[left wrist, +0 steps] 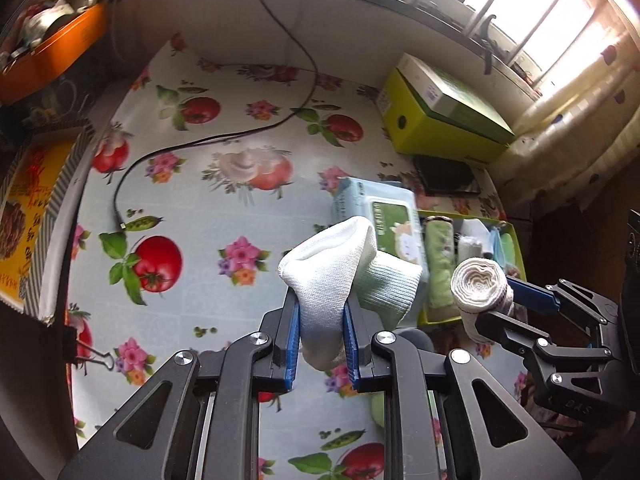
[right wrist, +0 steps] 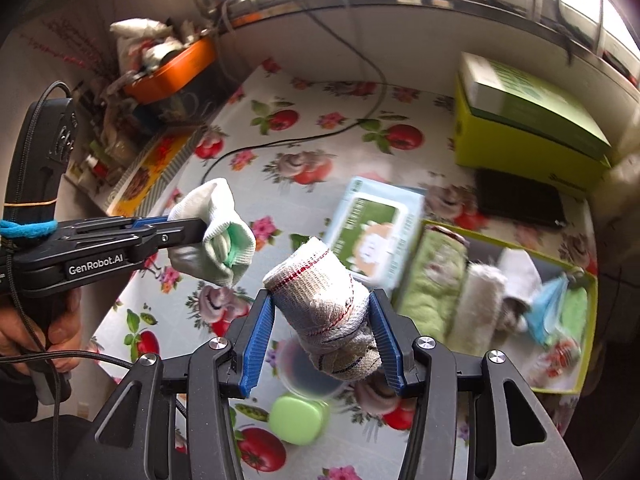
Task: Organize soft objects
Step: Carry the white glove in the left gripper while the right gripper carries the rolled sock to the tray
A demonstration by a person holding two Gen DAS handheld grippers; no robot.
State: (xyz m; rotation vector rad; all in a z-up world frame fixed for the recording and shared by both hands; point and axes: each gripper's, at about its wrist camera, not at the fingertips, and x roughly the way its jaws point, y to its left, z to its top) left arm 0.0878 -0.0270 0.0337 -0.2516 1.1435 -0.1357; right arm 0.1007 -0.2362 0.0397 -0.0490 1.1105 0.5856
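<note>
Two grips held: your left gripper (left wrist: 322, 320) clenched a white-and-green sock (left wrist: 340, 272) at frame centre, while your right gripper (right wrist: 324, 332) squeezed a rolled cloth (right wrist: 326, 304).

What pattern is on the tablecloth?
Red tomatoes, pink flowers and green leaves on a pale tablecloth; the left wrist view shows it best.

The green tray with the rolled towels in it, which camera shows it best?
The right wrist view. There the green tray shows most of its inside, with the rolled cloths lined up, though blurred. In the left wrist view the same tray is mostly hidden behind the white sock and the rolled bandage.
</note>
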